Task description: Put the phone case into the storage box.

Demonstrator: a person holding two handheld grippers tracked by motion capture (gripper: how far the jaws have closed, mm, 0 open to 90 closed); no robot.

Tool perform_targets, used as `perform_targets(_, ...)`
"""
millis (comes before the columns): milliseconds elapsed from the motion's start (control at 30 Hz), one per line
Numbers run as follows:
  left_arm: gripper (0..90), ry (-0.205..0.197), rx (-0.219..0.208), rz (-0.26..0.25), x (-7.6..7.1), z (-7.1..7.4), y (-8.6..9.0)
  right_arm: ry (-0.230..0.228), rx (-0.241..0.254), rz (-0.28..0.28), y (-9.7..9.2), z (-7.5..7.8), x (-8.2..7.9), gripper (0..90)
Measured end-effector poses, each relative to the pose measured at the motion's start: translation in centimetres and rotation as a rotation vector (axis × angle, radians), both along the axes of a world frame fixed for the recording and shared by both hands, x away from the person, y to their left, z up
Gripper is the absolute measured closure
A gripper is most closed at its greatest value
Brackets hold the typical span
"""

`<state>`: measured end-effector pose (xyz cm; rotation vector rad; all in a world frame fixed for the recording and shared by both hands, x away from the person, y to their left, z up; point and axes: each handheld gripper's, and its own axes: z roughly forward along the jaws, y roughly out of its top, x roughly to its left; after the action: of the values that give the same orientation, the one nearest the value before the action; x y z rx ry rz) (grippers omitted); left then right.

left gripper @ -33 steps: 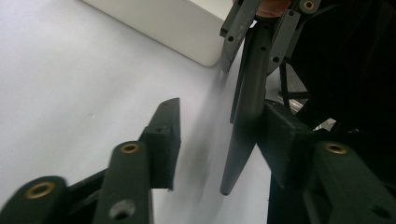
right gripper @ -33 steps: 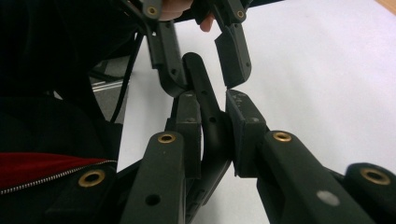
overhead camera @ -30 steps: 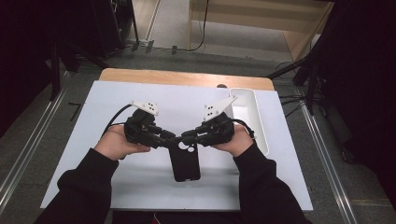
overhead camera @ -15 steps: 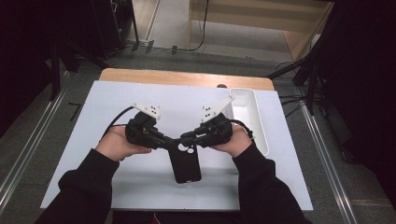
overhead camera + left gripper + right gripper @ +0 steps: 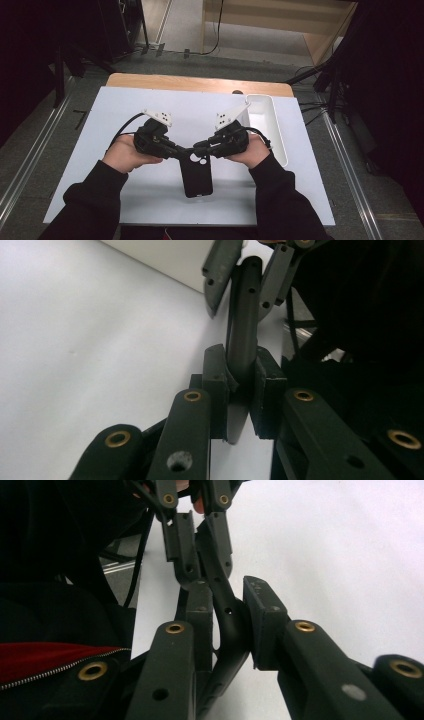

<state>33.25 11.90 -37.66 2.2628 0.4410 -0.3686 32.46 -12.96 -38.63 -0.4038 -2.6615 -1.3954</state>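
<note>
Both grippers clamped on black rubbery phone case [image 5: 196, 172] top edge, L gripper [image 5: 184, 151] + R gripper [image 5: 198, 147] tip-to-tip, case long axis hanging away toward person, over white table [image 5: 100, 115].

The right gripper [image 5: 227, 630] has its jaws clamped on the black phone case [image 5: 225, 615] edge, over the white table [image 5: 350, 545].

High view: fixed overhead, facing forward and down over the bench [image 5: 150, 100]. Gripper views: close, looking along own jaws; all share the black phone case [image 5: 196, 175].
</note>
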Motion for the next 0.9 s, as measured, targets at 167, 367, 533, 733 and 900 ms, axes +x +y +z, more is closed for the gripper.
perform_targets(167, 79.4, -0.005, 0.004, -0.009, -0.1, 0.0, -0.1, 0.008, 0.029, 0.001, -0.1, 0.2, 0.0, 63.4)
perform_targets(367, 79.3, -0.009, -0.004, -0.005, -0.1, 0.4, 0.1, 0.023, 0.054, -0.043, -0.5, 1.3, -0.3, 54.4)
perform_targets(533, 79.4, -0.023, 0.001, 0.014, -0.3, 0.8, 0.1, 0.027, 0.076, -0.077, -0.8, 2.1, -0.6, 47.0)
perform_targets(733, 79.3, -0.029, 0.014, 0.019, -0.6, 1.3, 0.2, 0.035, 0.073, -0.175, -0.7, 3.2, -1.0, 42.2)
perform_targets(900, 79.3, -0.022, 0.027, 0.044, -0.8, 1.9, 0.3, 0.018, 0.038, -0.276, -0.7, 3.3, -1.1, 38.7)
